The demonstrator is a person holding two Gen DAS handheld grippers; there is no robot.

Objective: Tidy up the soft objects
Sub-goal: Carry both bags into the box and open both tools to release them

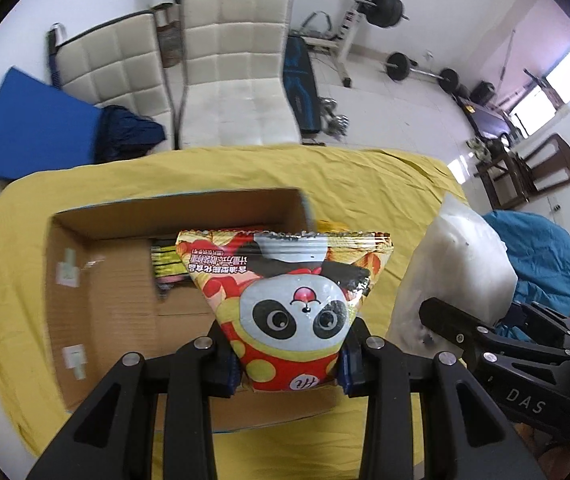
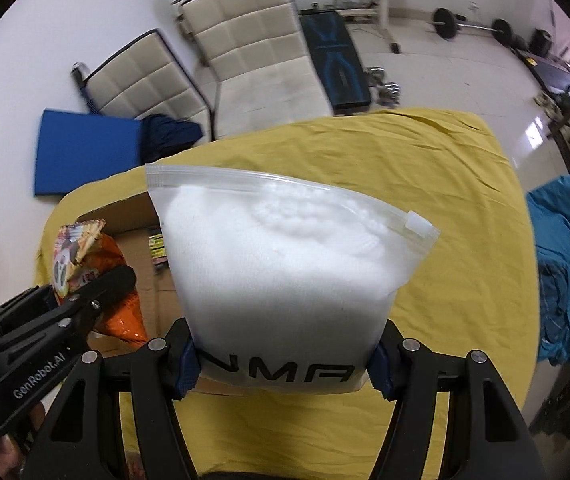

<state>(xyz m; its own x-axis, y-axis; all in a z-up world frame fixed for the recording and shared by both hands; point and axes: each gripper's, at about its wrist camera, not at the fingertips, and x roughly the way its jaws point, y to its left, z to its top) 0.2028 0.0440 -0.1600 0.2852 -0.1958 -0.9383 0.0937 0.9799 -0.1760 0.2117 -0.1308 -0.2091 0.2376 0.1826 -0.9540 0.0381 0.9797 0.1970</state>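
Quick count of what's on show: two grippers, the left gripper (image 1: 289, 364) and the right gripper (image 2: 283, 364). One panda snack bag (image 1: 285, 300), one white zip bag (image 2: 277, 272). One cardboard box (image 1: 125, 300) with one dark packet (image 1: 165, 264) visible inside, could be more under it, can't tell. One yellow cloth (image 1: 365, 184). Behind that, two cream chairs (image 1: 237, 72), one blue mat (image 1: 33, 128), one workout bench (image 2: 337, 64), and two barbells that I can make out (image 1: 417, 70).
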